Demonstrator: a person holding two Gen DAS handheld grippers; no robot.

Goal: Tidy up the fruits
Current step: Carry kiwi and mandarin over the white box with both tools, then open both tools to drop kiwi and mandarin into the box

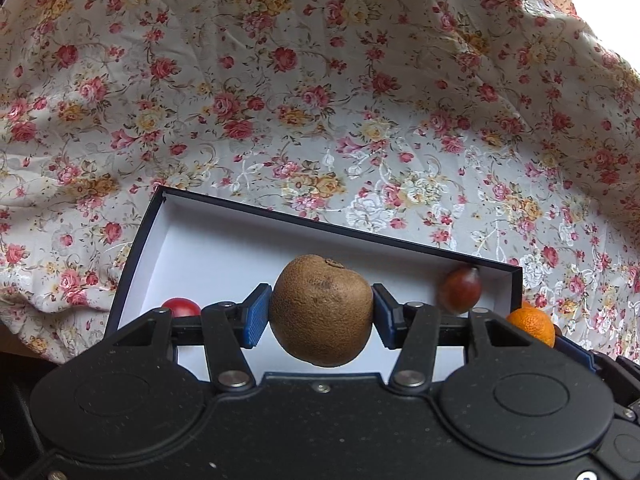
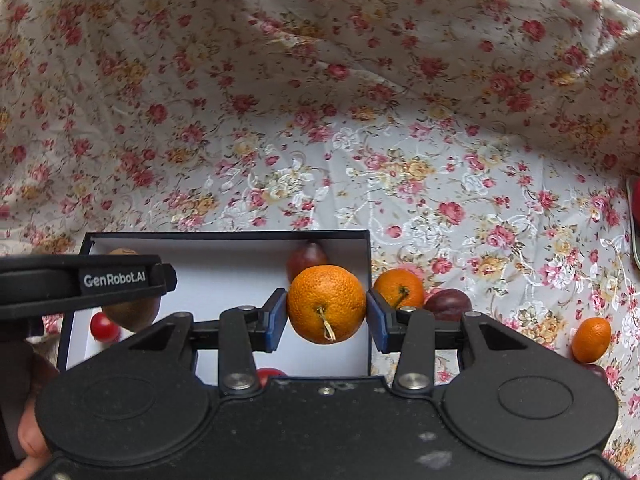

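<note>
Both fruits are up over the open box (image 2: 224, 236) right now: kiwi (image 1: 322, 310) clamped in the left gripper (image 1: 318, 314) fingers, mandarin (image 2: 327, 304) squeezed by the right gripper (image 2: 327, 312). A dark plum (image 1: 460, 289) sits in the far corner, a cherry tomato (image 2: 102, 326) on the left side. I'd lower each one onto bare white floor before letting go, so nothing rolls or bumps. More mandarins wait on the floral cloth (image 2: 480, 200).
</note>
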